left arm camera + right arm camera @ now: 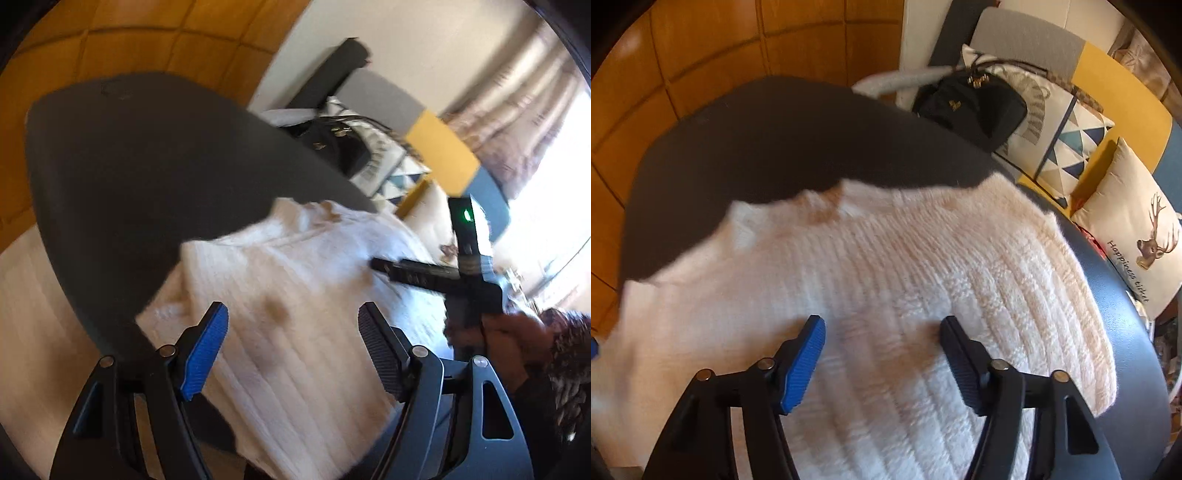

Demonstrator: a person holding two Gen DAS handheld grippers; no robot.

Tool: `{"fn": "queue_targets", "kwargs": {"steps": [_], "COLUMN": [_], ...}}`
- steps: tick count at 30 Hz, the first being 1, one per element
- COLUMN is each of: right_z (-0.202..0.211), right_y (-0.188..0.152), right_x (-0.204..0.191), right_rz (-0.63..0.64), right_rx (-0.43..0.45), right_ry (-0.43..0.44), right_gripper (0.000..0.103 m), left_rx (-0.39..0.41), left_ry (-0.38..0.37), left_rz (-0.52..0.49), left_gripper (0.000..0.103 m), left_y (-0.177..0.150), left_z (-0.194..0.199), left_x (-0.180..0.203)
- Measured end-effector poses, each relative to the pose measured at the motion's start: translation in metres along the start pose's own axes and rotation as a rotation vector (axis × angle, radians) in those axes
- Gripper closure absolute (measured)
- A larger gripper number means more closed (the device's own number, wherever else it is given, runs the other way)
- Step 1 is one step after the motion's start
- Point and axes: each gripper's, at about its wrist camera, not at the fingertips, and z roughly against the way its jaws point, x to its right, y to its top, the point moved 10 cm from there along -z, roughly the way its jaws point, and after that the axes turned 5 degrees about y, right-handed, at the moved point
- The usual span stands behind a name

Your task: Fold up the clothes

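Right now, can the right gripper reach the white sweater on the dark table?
Probably yes. The right gripper is open just above the white sweater, and nothing lies between its fingers and the knit.

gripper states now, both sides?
Left gripper: open, holding nothing, over the white sweater.
Right gripper: open, holding nothing, over the same sweater.

Orange tiled floor (713, 44); dark table (783, 140), cushioned sofa (1123, 107), bright curtained window (554, 173)
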Motion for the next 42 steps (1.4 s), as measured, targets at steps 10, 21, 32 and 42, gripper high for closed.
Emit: {"fn": "queue_targets", "kwargs": {"steps": [10,21,32,42], "right_z": [0.031,0.015,0.053,0.039], "right_y": [-0.044,-0.087,-0.091,-0.102], "right_x": [-0.041,-0.078,-0.071,-0.065], "right_rz": [-0.008,0.063,-0.082,-0.066], "right_rx": [-0.137,-0.167,-0.041,-0.091], "right_ry": [0.132,0.114,0.18,0.165], "right_gripper": [0.04,0.04,0.038,0.037], "left_rx": [-0.117,-0.117,-0.13,-0.106], "left_ry": [0.073,0.099,0.075,0.1], "left_rz": [-0.037,-0.074,-0.035,-0.051], "left_gripper": [0.027,0.027,0.027,0.027], "left_y": [-0.048,-0.058,-0.072,-0.072], "left_z": [-0.043,-0.027,-0.031,-0.013], "left_x": [0.013,0.024,0.021,0.019]}}
